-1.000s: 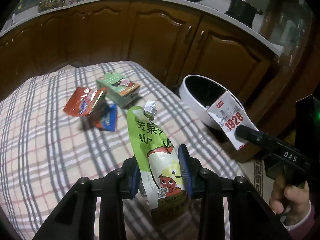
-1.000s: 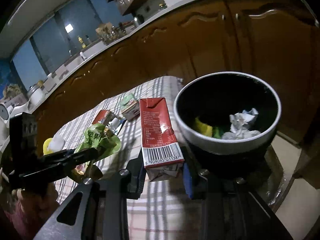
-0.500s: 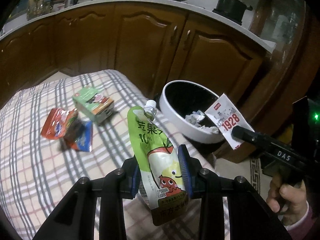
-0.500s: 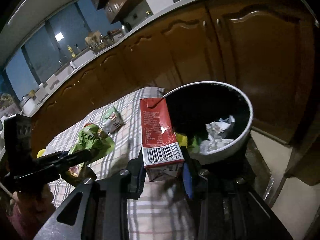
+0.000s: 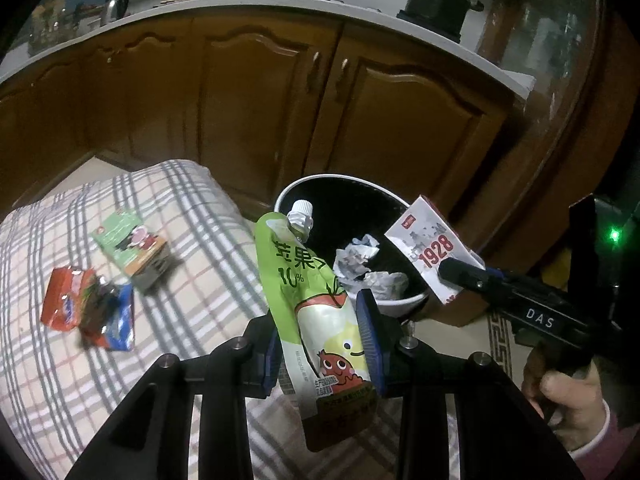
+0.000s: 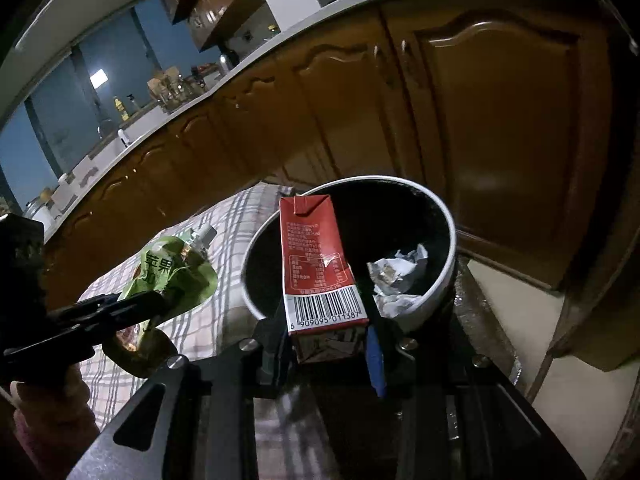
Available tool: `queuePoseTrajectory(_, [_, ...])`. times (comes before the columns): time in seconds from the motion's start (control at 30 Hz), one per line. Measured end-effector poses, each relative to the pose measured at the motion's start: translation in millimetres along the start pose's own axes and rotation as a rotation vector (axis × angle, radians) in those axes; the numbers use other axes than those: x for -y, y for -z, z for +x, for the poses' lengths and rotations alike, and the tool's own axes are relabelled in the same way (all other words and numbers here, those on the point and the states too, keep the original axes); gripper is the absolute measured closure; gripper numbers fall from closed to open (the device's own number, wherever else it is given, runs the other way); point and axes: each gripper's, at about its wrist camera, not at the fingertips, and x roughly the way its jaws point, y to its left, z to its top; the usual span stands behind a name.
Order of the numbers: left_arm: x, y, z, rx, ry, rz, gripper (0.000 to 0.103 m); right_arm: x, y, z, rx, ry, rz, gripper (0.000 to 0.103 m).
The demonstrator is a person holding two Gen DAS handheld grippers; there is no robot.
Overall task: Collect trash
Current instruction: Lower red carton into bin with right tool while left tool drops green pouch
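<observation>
Brown wooden cabinets back a plaid-clothed table — left gripper clamps a green spouted juice pouch, right gripper clamps a red drink carton over the white-rimmed black bin — only the left view shows crumpled wrappers.

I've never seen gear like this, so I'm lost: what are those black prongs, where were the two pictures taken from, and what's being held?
No robot: a person holds two hand-held black two-finger grippers, each with a fisheye camera looking along its fingers. In the left view, the left gripper clamps a green fruit-drink pouch with a white cap. In the right view, the right gripper clamps a red drink carton with a barcode. Ahead is a white-rimmed black bin with crumpled paper inside. A green carton and red-and-blue wrappers lie on the checked cloth.
</observation>
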Motion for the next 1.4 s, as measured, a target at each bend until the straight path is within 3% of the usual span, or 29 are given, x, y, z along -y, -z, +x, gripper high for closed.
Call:
queuePoseTrajectory(0.9, [27, -43, 57, -0.037, -0.014, 0.065, 0.070, 25, -34, 18, -0.024, 0.067, -0.033, 0.071])
queuePoseTrajectory(1.4, [30, -59, 82, -0.102, 0.010, 0.040, 0.070, 28, -43, 42, -0.094, 0.100, -0.056, 0.071])
